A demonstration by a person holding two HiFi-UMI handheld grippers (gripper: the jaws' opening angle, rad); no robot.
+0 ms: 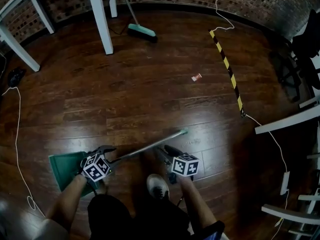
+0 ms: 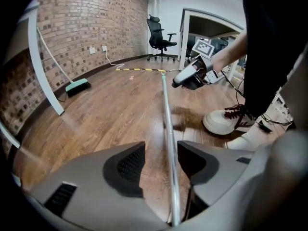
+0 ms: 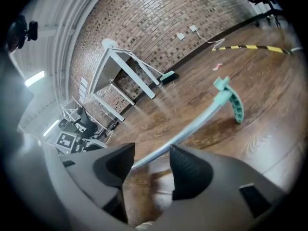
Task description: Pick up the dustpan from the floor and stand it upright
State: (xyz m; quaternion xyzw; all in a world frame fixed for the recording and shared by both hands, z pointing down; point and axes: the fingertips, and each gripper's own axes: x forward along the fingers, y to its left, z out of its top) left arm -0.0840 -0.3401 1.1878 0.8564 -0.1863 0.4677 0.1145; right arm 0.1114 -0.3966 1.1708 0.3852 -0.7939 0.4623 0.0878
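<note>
Fingers (image 2: pixel 126 166), ribbed black pads, of the left gripper (image 2: pixel 161 153) gape around the slim metal pole (image 2: pixel 167 124) of the dustpan (image 1: pixel 64 168), unclamped; right gripper (image 3: pixel 152 154) likewise open. Green scoop lies lower left, partly hidden.

My left gripper (image 1: pixel 102 153) sits at the near end of the silver handle (image 1: pixel 150 145), with the green dustpan (image 1: pixel 64 168) just left of it. My right gripper (image 1: pixel 169 151) is close beside the handle, and my shoe (image 1: pixel 159 186) is behind it.
</note>
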